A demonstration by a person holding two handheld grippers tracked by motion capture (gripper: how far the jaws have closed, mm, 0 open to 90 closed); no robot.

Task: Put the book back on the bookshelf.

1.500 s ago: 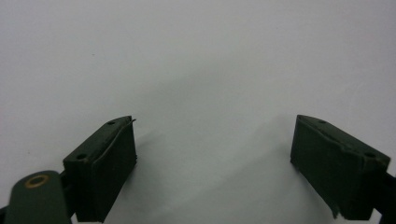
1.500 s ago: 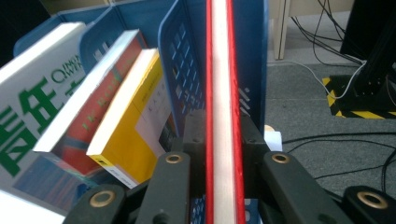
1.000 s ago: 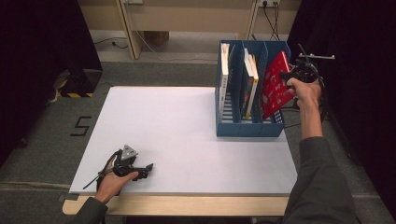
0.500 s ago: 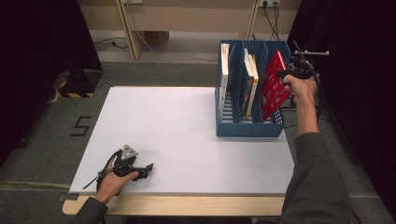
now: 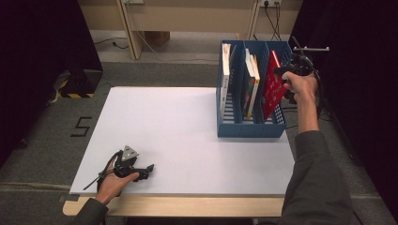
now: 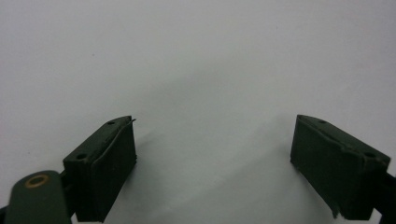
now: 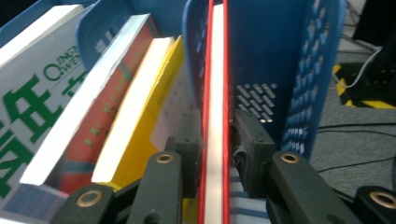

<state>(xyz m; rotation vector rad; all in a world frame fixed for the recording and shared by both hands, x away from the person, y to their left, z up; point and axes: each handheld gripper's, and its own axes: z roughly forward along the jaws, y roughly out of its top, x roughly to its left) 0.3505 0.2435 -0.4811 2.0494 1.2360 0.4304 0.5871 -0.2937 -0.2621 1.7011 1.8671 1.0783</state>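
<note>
A blue three-slot file holder [image 5: 251,124] stands at the right of the white table [image 5: 178,131]. A red book [image 5: 272,86] leans in its rightmost slot. My right gripper [image 5: 285,75] is shut on that red book [image 7: 215,93]; both jaws press its covers with the white page edge between them. Books fill the other slots: a white one [image 5: 225,70] at the left, a yellow and red pair [image 5: 251,79] in the middle. My left gripper [image 5: 143,169] rests on the table near the front left edge. Its jaws stand wide apart over bare white surface [image 6: 210,93].
The holder's perforated blue wall [image 7: 313,84] rises just right of the red book. Cables [image 5: 286,18] run along the grey floor behind the table, and a black box [image 5: 82,83] sits on the floor at the left. A floor mark reading 5 [image 5: 82,126] lies beside the table.
My right hand with the red book has shifted slightly left and down toward the holder, so the book stands deeper in the rightmost slot. The left gripper has stayed put.
</note>
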